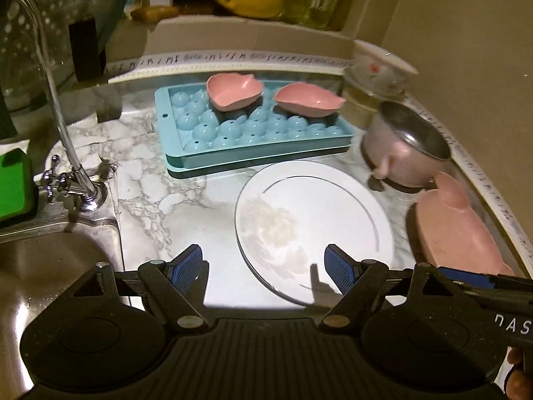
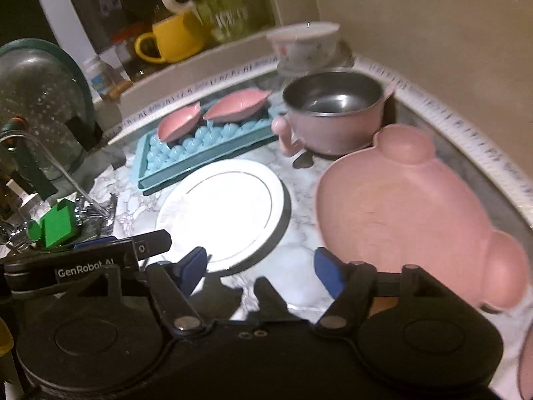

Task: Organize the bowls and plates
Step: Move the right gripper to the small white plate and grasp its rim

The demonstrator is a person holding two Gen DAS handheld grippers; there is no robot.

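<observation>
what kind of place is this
Most likely a home kitchen counter beside a sink: a chrome faucet over a steel sink basin, a marble-look countertop holding a white plate, and a yellow mug on the ledge behind.

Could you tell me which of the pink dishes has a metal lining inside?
The handled pink bowl behind the white plate; the bear-shaped plate and two small dishes on the blue tray are pink throughout.
</observation>
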